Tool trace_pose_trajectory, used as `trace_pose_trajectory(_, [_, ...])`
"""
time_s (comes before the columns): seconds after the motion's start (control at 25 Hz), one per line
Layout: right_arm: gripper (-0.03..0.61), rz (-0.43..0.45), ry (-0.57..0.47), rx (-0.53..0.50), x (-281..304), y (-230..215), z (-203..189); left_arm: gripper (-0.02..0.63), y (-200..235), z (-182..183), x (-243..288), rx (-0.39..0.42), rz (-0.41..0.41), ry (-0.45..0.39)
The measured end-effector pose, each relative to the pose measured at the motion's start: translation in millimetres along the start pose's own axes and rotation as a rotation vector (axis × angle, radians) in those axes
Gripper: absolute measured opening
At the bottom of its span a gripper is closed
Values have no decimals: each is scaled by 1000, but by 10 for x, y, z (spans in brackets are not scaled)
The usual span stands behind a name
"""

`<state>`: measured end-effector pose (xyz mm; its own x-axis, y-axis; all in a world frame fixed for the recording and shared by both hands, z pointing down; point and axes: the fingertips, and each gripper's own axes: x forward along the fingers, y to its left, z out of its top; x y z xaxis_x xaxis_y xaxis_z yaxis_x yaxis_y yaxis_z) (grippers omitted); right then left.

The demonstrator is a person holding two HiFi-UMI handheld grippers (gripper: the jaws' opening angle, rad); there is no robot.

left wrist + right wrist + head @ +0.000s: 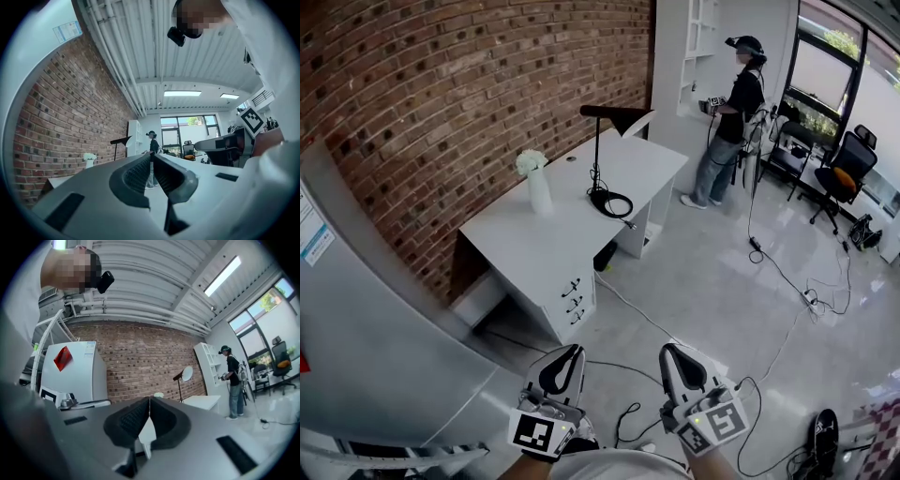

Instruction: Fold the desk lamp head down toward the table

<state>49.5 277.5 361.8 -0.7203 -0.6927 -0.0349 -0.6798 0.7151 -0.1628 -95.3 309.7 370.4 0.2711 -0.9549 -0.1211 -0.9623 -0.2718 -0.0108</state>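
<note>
A black desk lamp (600, 155) stands upright on the white desk (525, 246), its flat head (614, 112) level at the top of a thin pole and its cord coiled round the base. It shows small and far off in the left gripper view (118, 141) and the right gripper view (180, 379). My left gripper (570, 358) and right gripper (672, 356) hang side by side low in the head view, well short of the desk. Both are shut with nothing between the jaws, as the left gripper view (151, 158) and the right gripper view (149, 401) show.
A white vase of flowers (536, 183) stands on the desk left of the lamp. A brick wall (441, 103) runs behind it and a grey cabinet (366, 328) is at my left. Cables (787, 281) trail over the floor. A person (731, 117) stands by shelves; office chairs (834, 178) beyond.
</note>
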Motion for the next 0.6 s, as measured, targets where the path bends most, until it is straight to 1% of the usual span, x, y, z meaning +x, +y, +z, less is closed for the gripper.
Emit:
trace_pose_trajectory(0.2, [18,-20,0,6,45,-9,-51,26,104,-48,-18,-3,0,2])
trace_pose_trajectory(0.36, [18,-62,0,3,115,-42,-58,26,260,-104,-48,-13,-2,9])
trace_pose_trajectory(0.48, [18,-99,-6,-1,191,-33,-55,26,418,-130,-56,-25,-17,10])
trace_pose_trajectory(0.6, [18,-135,-9,-1,285,45,-85,26,590,-151,-61,-44,-47,11])
